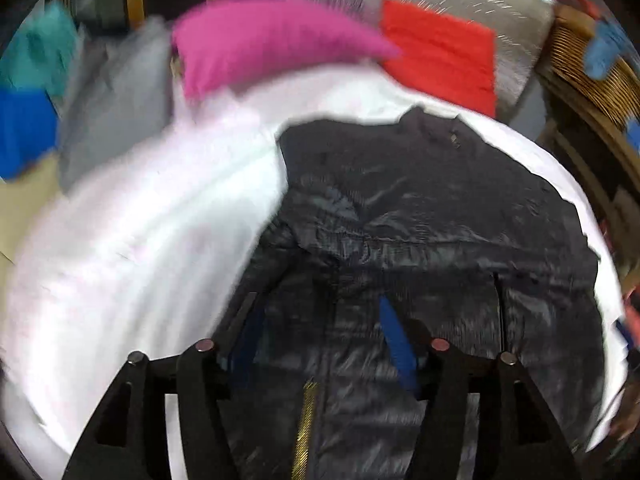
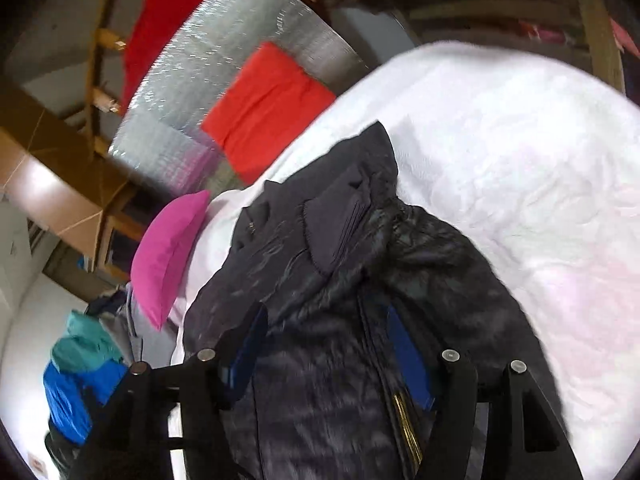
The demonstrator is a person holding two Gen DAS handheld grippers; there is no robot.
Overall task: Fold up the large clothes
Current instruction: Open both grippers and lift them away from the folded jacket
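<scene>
in the left wrist view the left gripper (image 1: 320, 344) hangs over the lower part of a black puffer jacket (image 1: 432, 216), its blue-padded fingers (image 1: 396, 344) spread wide with the shiny fabric and the gold zipper (image 1: 305, 420) showing between them; it looks released, gripping nothing. the jacket lies spread on a white bed sheet (image 1: 132, 240), collar pointing away, with a pink pillow (image 1: 260, 40) and a folded red cloth (image 1: 440, 48) beyond it. in the right wrist view the right gripper (image 2: 328, 344) also stands spread apart above the jacket's zipper line, and here the jacket looks bunched and humped near the collar. the risk, as i judge it, is that slick, puffy fabric slips from a shallow pinch, or only the top layer gets caught, so the fold comes out lopsided.
</scene>
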